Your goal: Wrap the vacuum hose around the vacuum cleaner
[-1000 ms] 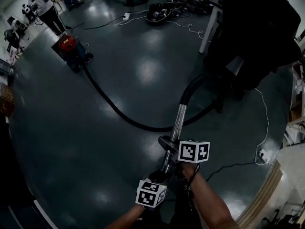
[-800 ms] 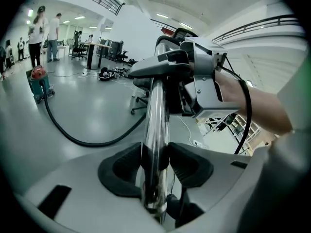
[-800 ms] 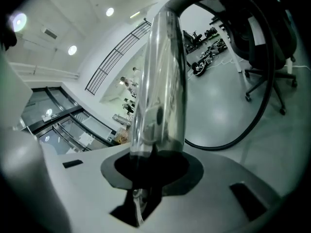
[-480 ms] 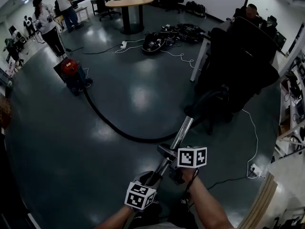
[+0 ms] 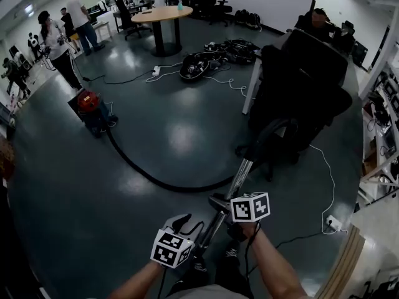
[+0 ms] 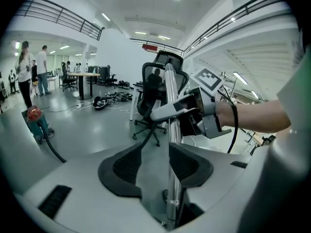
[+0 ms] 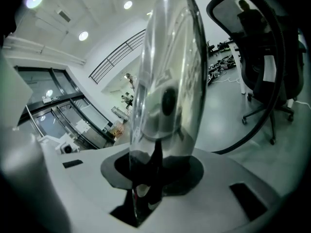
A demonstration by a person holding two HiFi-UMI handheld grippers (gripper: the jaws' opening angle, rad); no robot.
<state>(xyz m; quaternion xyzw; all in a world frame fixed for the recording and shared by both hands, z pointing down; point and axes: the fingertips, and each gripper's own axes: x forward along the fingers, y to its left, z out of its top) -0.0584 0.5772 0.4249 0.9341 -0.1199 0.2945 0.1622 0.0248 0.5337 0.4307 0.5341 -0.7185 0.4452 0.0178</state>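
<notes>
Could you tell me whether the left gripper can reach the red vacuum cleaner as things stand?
Probably not. The vacuum cleaner stands far across the floor, at the other end of the hose, while the left gripper is near the person with the metal wand between its jaws. Walking closer seems necessary.

Both forearms [image 5: 274, 268] reached forward, close together. The right gripper [image 5: 219, 202] was clamped on the metal wand [image 5: 240, 175]. The left gripper [image 5: 178, 222] sat lower, its jaws apart, with the wand against one pad.
</notes>
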